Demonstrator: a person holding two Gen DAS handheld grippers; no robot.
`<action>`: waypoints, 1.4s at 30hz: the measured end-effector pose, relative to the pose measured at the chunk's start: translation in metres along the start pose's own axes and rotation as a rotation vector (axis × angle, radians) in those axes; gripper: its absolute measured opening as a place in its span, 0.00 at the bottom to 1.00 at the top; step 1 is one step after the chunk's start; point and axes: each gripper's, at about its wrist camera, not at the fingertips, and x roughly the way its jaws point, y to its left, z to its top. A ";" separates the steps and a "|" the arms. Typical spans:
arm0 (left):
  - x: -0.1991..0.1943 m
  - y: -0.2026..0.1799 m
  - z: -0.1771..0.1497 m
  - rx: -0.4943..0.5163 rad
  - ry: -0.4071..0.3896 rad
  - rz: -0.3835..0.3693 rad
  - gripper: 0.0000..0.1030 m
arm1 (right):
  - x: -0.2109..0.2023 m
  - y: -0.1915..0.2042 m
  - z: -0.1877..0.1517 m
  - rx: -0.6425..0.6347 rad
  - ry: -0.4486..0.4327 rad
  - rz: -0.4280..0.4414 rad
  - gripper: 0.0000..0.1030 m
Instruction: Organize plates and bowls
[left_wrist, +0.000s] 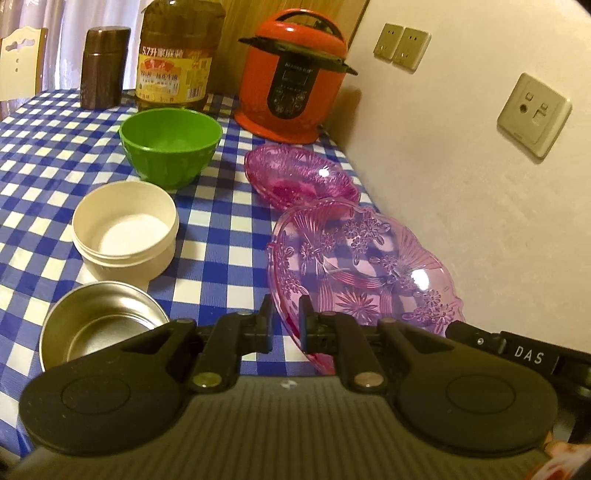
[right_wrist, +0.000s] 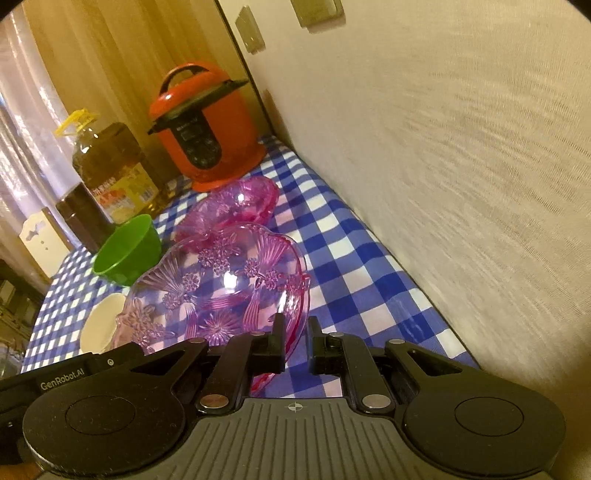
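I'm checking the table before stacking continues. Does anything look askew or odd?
The near pink plate sits tilted, off the checked tablecloth, with the left gripper and right gripper closed on its rim. Nothing looks spilled or broken.

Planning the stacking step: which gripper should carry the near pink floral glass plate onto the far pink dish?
Either: left gripper and right gripper both straddle the pink floral glass plate rim; the far pink dish lies just ahead.
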 end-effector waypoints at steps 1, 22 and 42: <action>-0.002 0.000 0.002 0.001 -0.004 -0.004 0.11 | -0.002 0.001 0.001 -0.002 -0.004 0.001 0.10; 0.030 0.007 0.075 -0.023 -0.013 -0.054 0.11 | 0.021 0.029 0.065 -0.025 -0.067 0.026 0.10; 0.140 0.014 0.141 0.031 0.027 0.002 0.13 | 0.138 0.040 0.136 -0.124 -0.041 0.010 0.10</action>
